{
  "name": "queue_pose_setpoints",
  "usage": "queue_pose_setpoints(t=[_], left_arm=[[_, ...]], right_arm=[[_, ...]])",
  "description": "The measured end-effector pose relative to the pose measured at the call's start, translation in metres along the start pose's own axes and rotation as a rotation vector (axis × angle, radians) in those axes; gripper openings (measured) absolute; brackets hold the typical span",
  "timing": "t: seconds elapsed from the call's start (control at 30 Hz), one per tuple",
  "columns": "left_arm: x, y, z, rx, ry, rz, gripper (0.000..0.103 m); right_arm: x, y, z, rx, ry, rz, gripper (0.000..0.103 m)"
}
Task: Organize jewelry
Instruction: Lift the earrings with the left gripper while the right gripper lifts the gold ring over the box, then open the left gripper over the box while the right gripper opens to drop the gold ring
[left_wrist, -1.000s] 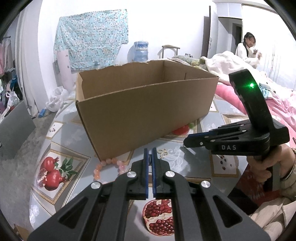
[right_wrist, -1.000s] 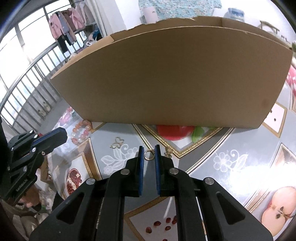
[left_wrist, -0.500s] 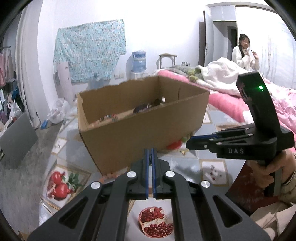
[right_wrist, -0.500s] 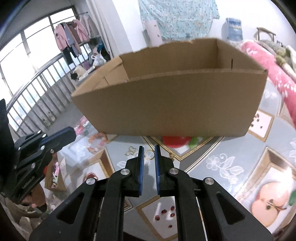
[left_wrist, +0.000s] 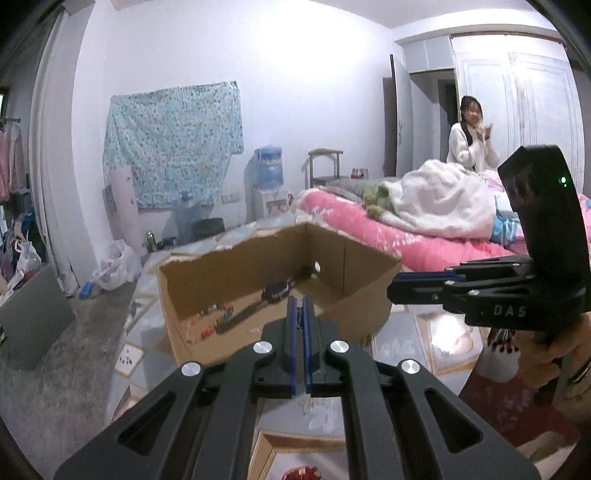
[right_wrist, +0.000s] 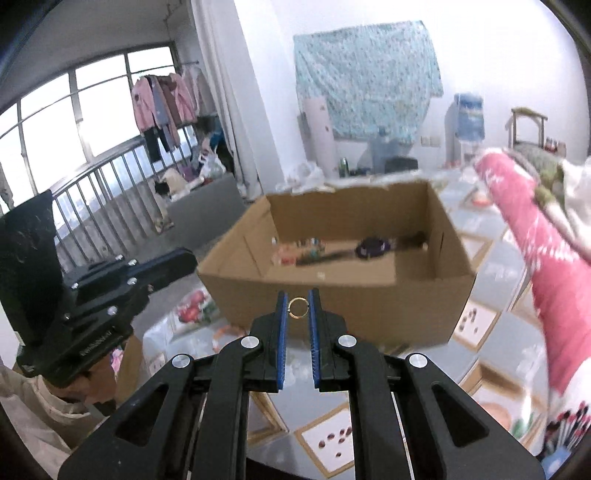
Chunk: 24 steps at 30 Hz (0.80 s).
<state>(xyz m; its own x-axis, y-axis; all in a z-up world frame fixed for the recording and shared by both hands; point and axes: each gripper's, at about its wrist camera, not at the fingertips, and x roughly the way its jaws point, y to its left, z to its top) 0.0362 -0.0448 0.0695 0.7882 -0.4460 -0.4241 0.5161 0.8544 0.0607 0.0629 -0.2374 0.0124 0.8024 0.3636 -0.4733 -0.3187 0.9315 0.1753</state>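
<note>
Nearest in the right wrist view, the right gripper (right_wrist: 298, 308) has its blue pads pinched on a small gold ring (right_wrist: 297, 307), which stands upright between the fingertips and hangs clear above the table (right_wrist: 476, 373). The left gripper (left_wrist: 300, 314) is closed to a thin slit; something small and pale dangles below its pads, too blurred to name, so what it grips I cannot tell. Beyond both tips sits the open cardboard box (right_wrist: 332, 306), its near wall facing the grippers and its long axis running across the view. The ring is just short of that near wall and about level with its rim, so the drop point lies straight ahead and slightly down. Inside, along the box's far wall, lie beads and a dark pouch-like piece (right_wrist: 373, 246). The right hand looks nearer to the opening.
</note>
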Motion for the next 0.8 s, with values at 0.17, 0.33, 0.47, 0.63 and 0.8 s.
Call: queue_pose_setpoints(t=[0.17, 0.33, 0.47, 0.63, 0.8], left_arm=[[0.011, 0.005, 0.013, -0.004, -0.008, 0.001, 0.002], [0.024, 0.015, 0.017, -0.023, -0.012, 0.019, 0.002], [0.040, 0.028, 0.015, -0.063, 0.016, 0.027, 0.002], [0.061, 0.033, 0.016, -0.070, 0.050, 0.030, 0.002], [0.084, 0.038, 0.017, -0.092, 0.096, 0.009, 0.002]], right_arm=[[0.008, -0.005, 0.019, -0.010, -0.031, 0.001, 0.009], [0.023, -0.018, 0.031, 0.017, -0.027, -0.014, 0.009], [0.036, -0.030, 0.036, 0.047, -0.015, -0.023, 0.009], [0.046, -0.036, 0.037, 0.062, -0.003, -0.031, 0.009], [0.055, -0.047, 0.038, 0.084, 0.010, -0.039, 0.009]])
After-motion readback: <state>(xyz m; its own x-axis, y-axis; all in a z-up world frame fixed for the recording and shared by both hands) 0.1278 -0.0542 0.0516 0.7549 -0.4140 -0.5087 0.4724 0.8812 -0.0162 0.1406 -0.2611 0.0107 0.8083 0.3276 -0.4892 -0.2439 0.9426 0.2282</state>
